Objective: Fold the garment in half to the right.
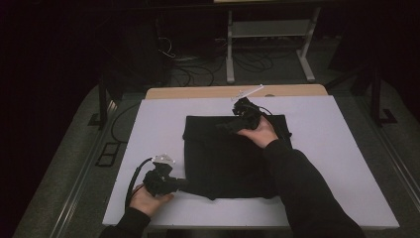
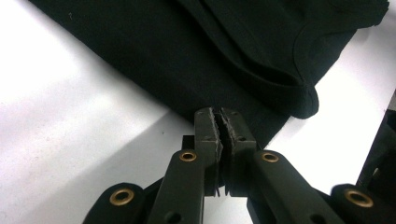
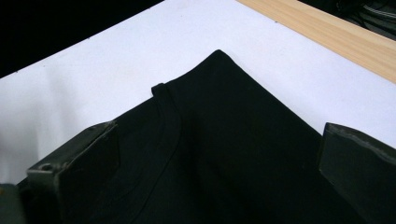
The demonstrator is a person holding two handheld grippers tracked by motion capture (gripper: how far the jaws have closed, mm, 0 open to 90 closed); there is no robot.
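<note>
On the white board [image 1: 148,124] lies a folded black garment [image 1: 225,163], soft matte knit in a rough square, with a ribbed, curved hem. At its near-left corner the left gripper [image 1: 181,184] has its serrated jaws pinched together on the fabric edge. Over the far edge the right gripper [image 1: 229,126] hovers, blocky jaws spread wide above the cloth. Pale wooden table edge [image 1: 208,92] shows beyond.

One black garment [image 1: 228,158] lies on one white board [image 1: 346,163], with two hand-held grippers, left hand-held gripper [image 1: 185,184] and right hand-held gripper [image 1: 225,126].
</note>
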